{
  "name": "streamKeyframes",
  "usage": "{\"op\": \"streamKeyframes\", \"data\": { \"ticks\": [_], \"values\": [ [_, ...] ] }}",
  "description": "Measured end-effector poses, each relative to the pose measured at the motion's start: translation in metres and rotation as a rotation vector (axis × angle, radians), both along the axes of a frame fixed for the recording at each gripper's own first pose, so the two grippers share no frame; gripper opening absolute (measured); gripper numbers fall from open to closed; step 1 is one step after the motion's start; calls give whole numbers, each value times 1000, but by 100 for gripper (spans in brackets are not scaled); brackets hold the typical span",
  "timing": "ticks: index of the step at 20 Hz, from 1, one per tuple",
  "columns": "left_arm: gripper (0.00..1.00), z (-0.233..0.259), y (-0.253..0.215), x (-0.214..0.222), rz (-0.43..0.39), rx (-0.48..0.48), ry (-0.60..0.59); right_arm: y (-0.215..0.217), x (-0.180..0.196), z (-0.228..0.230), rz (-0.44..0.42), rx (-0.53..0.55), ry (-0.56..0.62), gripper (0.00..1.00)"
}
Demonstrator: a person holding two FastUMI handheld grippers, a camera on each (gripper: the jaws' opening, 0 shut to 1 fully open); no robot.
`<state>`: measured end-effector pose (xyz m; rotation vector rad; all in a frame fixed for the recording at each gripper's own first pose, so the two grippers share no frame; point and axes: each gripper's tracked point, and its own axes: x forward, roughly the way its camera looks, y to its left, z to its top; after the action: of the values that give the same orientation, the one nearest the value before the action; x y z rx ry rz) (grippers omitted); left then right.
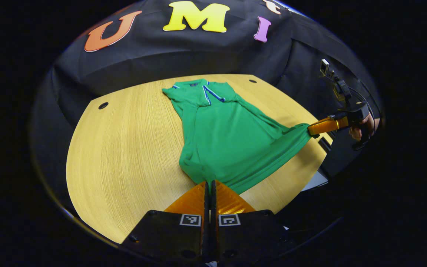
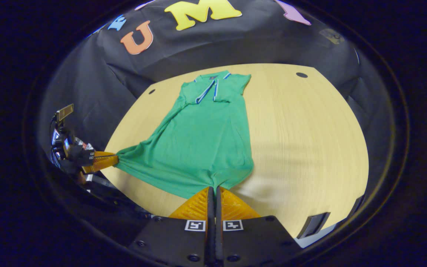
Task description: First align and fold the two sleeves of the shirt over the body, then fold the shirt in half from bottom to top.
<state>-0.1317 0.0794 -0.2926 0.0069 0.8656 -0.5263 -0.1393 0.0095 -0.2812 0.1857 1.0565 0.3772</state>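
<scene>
A green polo shirt [image 1: 228, 137] with a blue-and-white trimmed collar lies on the wooden table [image 1: 124, 148], collar at the far side and both sleeves folded over the body. My left gripper [image 1: 209, 182] is shut on the shirt's near bottom corner. The right gripper [image 1: 311, 129] pinches the other bottom corner at the table's right edge, stretching the hem taut. In the right gripper view the shirt [image 2: 202, 141] runs away from my right gripper [image 2: 213, 188], which is shut on its hem corner, and the left gripper [image 2: 114, 160] holds the opposite corner at the left.
The round wooden table [image 2: 310, 141] has small dark holes [image 1: 103, 105] near its far rim. A hand [image 1: 361, 129] holds the right gripper past the table's right edge. Black cloth wall stands close behind the table. Bare wood lies on both sides of the shirt.
</scene>
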Motion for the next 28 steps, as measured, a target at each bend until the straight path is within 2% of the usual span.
{"op": "streamKeyframes", "data": {
  "ticks": [4,9,11,17,22,28],
  "values": [
    [4,32,-13,40,11,-83,-50,3,44,31,-47,57,-48,2],
    [3,63,-13,102,0,-78,-151,-4,107,58,-62,59,-118,1],
    [4,75,-23,123,4,-119,-166,-5,132,68,-82,74,-135,1],
    [4,111,-24,201,85,-173,-267,-6,198,96,-75,78,-196,2],
    [3,138,-21,253,114,-170,-341,-4,250,114,-85,80,-251,2],
    [3,142,-20,294,167,-185,-339,-2,309,121,-129,89,-286,2]
  ]
}}
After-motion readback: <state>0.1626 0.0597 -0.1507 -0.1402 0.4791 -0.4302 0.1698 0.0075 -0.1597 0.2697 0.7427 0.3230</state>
